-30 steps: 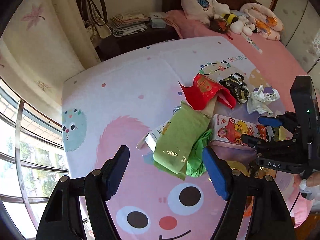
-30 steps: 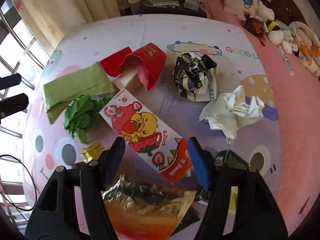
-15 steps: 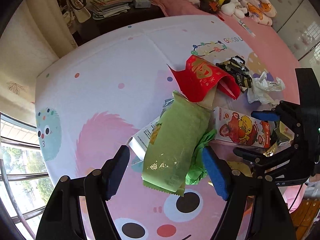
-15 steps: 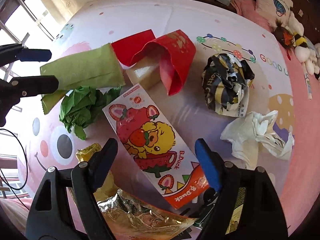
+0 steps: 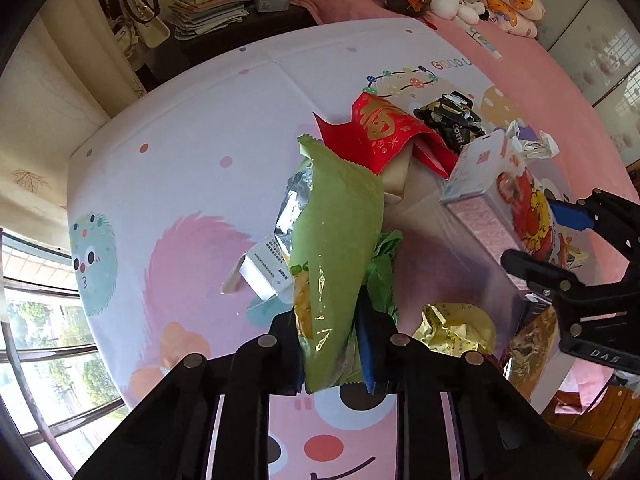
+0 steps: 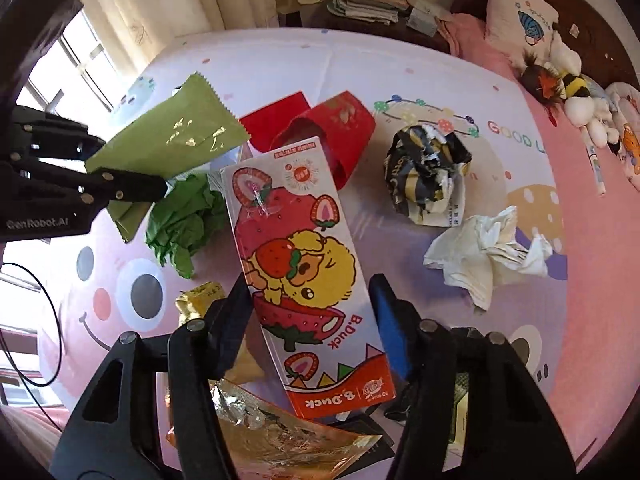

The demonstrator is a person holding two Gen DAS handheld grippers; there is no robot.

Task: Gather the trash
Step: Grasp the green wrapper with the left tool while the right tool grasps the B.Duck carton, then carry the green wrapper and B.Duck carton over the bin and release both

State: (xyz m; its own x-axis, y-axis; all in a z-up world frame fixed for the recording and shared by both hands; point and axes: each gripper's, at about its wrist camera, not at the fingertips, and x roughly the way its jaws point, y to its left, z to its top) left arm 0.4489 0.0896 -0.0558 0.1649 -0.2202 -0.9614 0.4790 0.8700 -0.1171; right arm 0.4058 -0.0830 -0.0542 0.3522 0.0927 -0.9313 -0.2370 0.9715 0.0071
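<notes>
Two bits of trash picked so far: green bag [image 5: 336,240] pinched tight in left fingers [image 5: 328,344], lifted off bed [image 5: 180,152]. Duck box [image 6: 296,248] between right fingers [image 6: 312,312], just closing, tipped up. Left on bed: red bag [image 6: 340,128], black wrapper [image 6: 428,168], tissue [image 6: 488,252], green paper [image 6: 184,220], gold bags. No bin seen.
</notes>
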